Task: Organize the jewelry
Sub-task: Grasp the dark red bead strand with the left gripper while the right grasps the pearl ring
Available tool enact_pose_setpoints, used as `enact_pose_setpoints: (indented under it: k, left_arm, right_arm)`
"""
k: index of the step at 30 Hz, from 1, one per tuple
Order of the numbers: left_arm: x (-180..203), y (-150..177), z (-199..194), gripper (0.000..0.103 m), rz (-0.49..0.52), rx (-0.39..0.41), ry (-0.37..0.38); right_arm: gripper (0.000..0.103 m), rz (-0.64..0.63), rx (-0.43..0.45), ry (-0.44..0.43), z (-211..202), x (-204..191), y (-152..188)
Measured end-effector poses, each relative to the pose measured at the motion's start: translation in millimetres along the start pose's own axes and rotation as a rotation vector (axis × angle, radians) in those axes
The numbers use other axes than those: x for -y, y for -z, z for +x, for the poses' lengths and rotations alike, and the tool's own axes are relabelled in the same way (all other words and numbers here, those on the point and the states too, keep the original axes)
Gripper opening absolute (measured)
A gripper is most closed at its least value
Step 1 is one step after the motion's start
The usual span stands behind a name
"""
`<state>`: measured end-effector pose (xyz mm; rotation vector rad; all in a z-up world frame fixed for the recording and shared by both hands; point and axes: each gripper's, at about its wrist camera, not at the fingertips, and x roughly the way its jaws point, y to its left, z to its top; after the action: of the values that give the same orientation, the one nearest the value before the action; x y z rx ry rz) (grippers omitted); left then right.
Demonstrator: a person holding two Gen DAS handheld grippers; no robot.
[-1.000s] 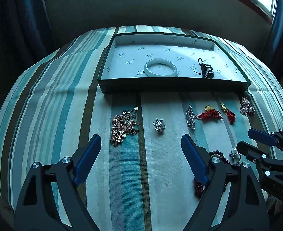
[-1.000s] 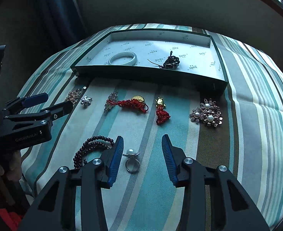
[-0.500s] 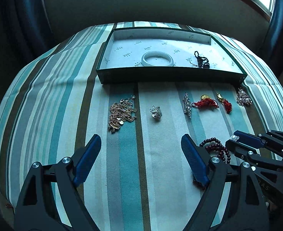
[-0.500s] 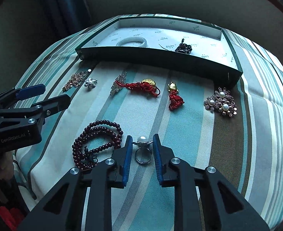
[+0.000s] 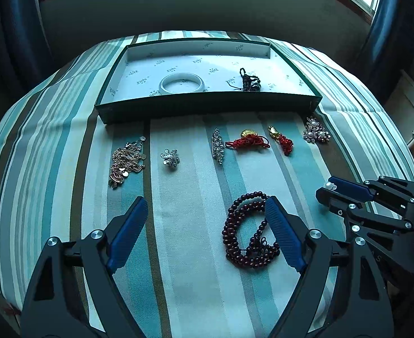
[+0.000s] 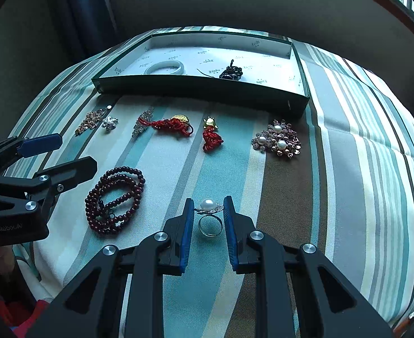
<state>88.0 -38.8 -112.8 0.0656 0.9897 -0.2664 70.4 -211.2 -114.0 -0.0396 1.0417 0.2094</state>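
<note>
Striped cloth (image 6: pixel 333 183); only right view shows right gripper (image 6: pixel 206 208) fingers pinching pearl ring (image 6: pixel 209 217); left gripper (image 5: pixel 204 211) spread

The left gripper (image 5: pixel 204 214) fills the near edge, its two blue-padded fingers (image 5: pixel 128 231) spread wide over a striped tablecloth (image 5: pixel 52 146). The right-hand finger lies across a coiled dark red bead bracelet (image 5: pixel 246 233). At the far side sits a shallow green tray (image 5: pixel 207 104) lined with printed white paper, holding a white bangle (image 5: pixel 182 83) and a dark knotted charm (image 5: pixel 250 81). Between tray and gripper runs a row: a rose-gold chain heap (image 5: pixel 126 162), a small silver flower brooch (image 5: pixel 170 157), a long rhinestone clip (image 5: pixel 217 145), two red cord charms with gold tops (image 5: pixel 249 140) (image 5: pixel 282 140), and a pearl cluster brooch (image 5: pixel 316 133). At right, the right gripper (image 5: pixel 329 191) reaches in, a pearl (image 5: pixel 329 186) showing at its tips.
</note>
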Motion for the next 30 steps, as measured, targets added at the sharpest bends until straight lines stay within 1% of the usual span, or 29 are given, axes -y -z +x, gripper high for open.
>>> enact_pose_setpoints:
  k: [5, 8, 9, 15, 17, 20, 22, 23, 24, 25, 27, 30]
  left_arm:
    - [19.5, 2.7, 4.5, 0.086, 0.030, -0.014, 0.037]
    - [28.4, 4.0, 11.9, 0.088, 0.040, -0.031, 0.051]
    - [31.2, 4.9, 15.1, 0.090, 0.048, -0.034, 0.046]
    - [38.6, 13.9, 36.4, 0.090, 0.092, -0.093, -0.004]
    - [36.5, 16.2, 37.6, 0.089, 0.093, -0.097, -0.004]
    - [34.9, 17.0, 34.3, 0.073, 0.116, -0.078, -0.003]
    - [34.8, 17.1, 31.1, 0.051, 0.136, -0.064, 0.013]
    - [35.1, 17.1, 30.5, 0.048, 0.144, -0.062, 0.017]
    - [34.9, 17.4, 29.6, 0.039, 0.150, -0.058, 0.026]
    - [34.4, 17.7, 28.7, 0.028, 0.151, -0.055, 0.030]
    - [32.0, 17.7, 28.0, 0.018, 0.147, -0.053, 0.048]
    - [27.1, 17.4, 27.1, 0.016, 0.131, -0.054, 0.065]
  right_arm:
    - [0.022, 0.037, 0.011, 0.020, -3.3, 15.0, 4.3]
    - [0.022, 0.052, 0.013, 0.020, -2.8, 20.0, 5.3]
    - [0.022, 0.055, 0.013, 0.018, -2.6, 20.9, 5.6]
    - [0.022, 0.058, 0.021, 0.009, -4.2, 21.4, 6.6]
    - [0.022, 0.060, 0.022, 0.011, -4.4, 21.7, 6.6]
    - [0.022, 0.061, 0.019, 0.012, -3.6, 21.7, 6.6]
    - [0.022, 0.061, 0.017, 0.013, -3.0, 21.6, 6.8]
    - [0.022, 0.061, 0.016, 0.013, -2.8, 21.5, 6.8]
    - [0.022, 0.061, 0.016, 0.013, -2.8, 21.3, 6.9]
    - [0.022, 0.061, 0.015, 0.013, -2.7, 21.3, 6.9]
    - [0.022, 0.062, 0.014, 0.013, -2.3, 21.0, 7.0]
    - [0.022, 0.062, 0.014, 0.012, -2.2, 21.0, 7.0]
